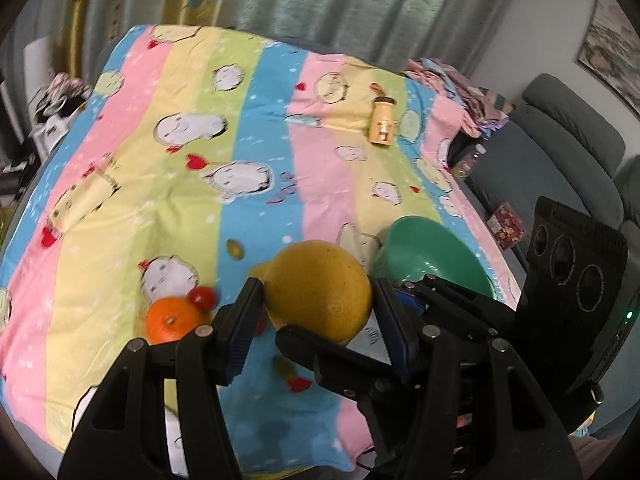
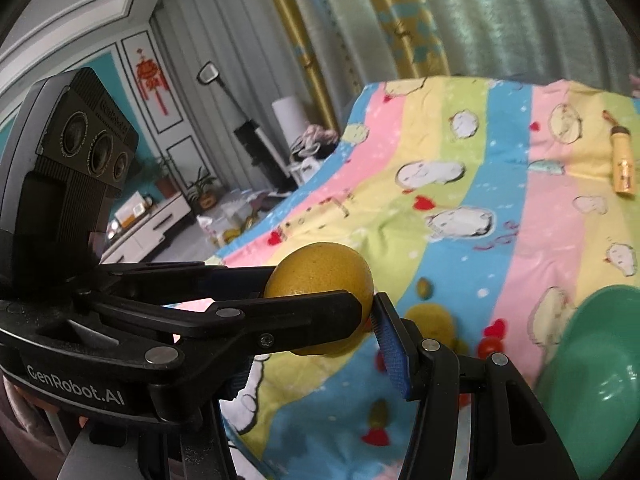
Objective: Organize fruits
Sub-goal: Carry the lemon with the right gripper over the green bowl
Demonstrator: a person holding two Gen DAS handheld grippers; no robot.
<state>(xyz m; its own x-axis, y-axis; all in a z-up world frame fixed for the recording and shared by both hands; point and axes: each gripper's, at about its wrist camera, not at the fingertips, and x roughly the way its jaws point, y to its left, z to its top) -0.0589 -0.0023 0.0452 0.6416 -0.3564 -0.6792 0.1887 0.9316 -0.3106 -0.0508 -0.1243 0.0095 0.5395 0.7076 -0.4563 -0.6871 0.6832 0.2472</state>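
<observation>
A: Both grippers pinching same big yellow fruit (image 1: 318, 288), left gripper (image 1: 316, 300) & right gripper (image 2: 320, 316) crossed on it?

B: Yep, held above cloth. Green bowl (image 1: 432, 248) just right of them, nearer the right.

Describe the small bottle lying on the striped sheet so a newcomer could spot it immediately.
Start at the rainbow-striped cartoon sheet and go to its far side, well beyond the green bowl and the fruit. There a pale yellow bottle lies on its side, alone on a yellow stripe. Its dark brown cap and cylinder shape set it apart from the round fruit.
</observation>
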